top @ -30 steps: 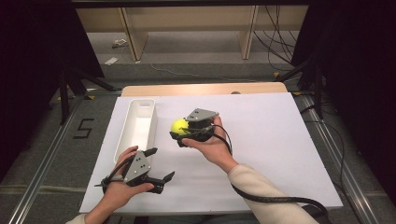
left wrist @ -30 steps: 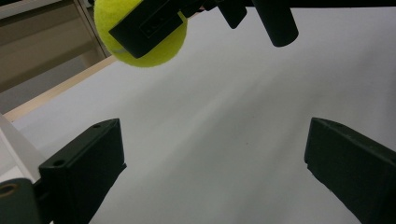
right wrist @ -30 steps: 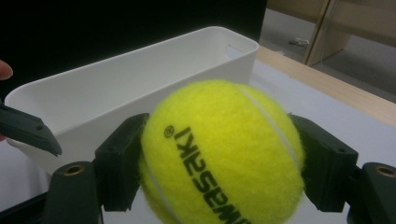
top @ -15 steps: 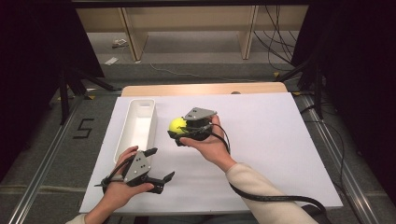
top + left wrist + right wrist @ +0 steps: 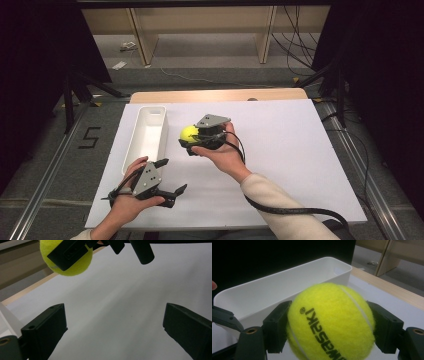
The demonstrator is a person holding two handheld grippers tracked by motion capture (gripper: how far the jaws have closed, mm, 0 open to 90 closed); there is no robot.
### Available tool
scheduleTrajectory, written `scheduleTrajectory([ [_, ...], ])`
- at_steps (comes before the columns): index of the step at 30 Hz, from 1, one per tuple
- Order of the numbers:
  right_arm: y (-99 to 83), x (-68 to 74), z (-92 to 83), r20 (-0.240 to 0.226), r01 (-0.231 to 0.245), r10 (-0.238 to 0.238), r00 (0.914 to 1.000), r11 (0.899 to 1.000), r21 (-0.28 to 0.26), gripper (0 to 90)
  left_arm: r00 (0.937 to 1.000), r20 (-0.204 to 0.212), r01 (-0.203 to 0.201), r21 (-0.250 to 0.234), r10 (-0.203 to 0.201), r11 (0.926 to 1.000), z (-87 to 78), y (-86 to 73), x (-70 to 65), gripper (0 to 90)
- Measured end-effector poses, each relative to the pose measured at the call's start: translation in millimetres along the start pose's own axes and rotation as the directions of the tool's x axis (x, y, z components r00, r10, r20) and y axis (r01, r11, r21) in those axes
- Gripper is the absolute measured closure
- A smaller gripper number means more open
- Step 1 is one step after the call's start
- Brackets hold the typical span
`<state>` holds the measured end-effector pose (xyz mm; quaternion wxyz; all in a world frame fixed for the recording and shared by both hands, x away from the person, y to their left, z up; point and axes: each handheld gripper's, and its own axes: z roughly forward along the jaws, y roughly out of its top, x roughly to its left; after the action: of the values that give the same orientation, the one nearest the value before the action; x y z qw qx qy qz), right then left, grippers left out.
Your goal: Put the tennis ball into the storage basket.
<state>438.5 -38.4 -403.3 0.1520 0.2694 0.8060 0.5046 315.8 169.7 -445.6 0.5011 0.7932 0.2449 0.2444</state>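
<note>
The tennis ball point(image 5: 189, 133), clamped by the right gripper point(image 5: 192, 140), should be carried level over the white bin point(image 5: 145, 137) before release; the left gripper point(image 5: 170, 177) is held open

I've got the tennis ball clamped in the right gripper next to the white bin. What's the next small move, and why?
Probably carry the right gripper a little to its left, until the tennis ball hangs over the white bin, then open. The ball is gripped between both jaws and sits just beside the bin's near wall, not yet above it. The left gripper rests open, apart from both.
</note>
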Motion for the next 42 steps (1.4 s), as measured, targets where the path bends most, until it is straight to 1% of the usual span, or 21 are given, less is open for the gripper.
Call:
scheduleTrajectory([
  [11, 4.4, 0.5, 4.1, 0.000, 0.004, -0.004, 1.0000, 1.000, 0.002, 26.7, 1.0000, 0.001, -0.001, -0.001, 0.001, 1.0000, -0.3, 0.2, 0.0, 4.4],
  [15, 5.7, 1.5, 5.9, -0.001, -0.002, 0.002, 1.0000, 1.000, 0.002, 26.7, 1.0000, 0.002, -0.003, -0.001, 0.003, 1.0000, -0.4, 0.3, -0.2, 4.4],
  [22, 8.4, 3.6, 9.1, -0.008, 0.006, -0.006, 0.9999, 1.000, 0.006, 26.7, 1.0000, 0.004, -0.003, -0.002, 0.003, 1.0000, -0.6, 0.4, -0.1, 4.4],
  [31, 11.9, 4.1, 12.6, -0.009, 0.006, -0.006, 0.9999, 1.000, 0.007, 26.7, 1.0000, 0.009, 0.000, 0.002, 0.000, 1.0000, -0.1, -0.1, -0.7, 4.4],
  [42, 14.6, 9.8, 19.8, -0.022, 0.013, -0.013, 0.9997, 1.000, 0.006, 26.8, 1.0000, 0.006, -0.003, 0.001, 0.003, 1.0000, -0.4, 0.1, -0.2, 4.1],
])
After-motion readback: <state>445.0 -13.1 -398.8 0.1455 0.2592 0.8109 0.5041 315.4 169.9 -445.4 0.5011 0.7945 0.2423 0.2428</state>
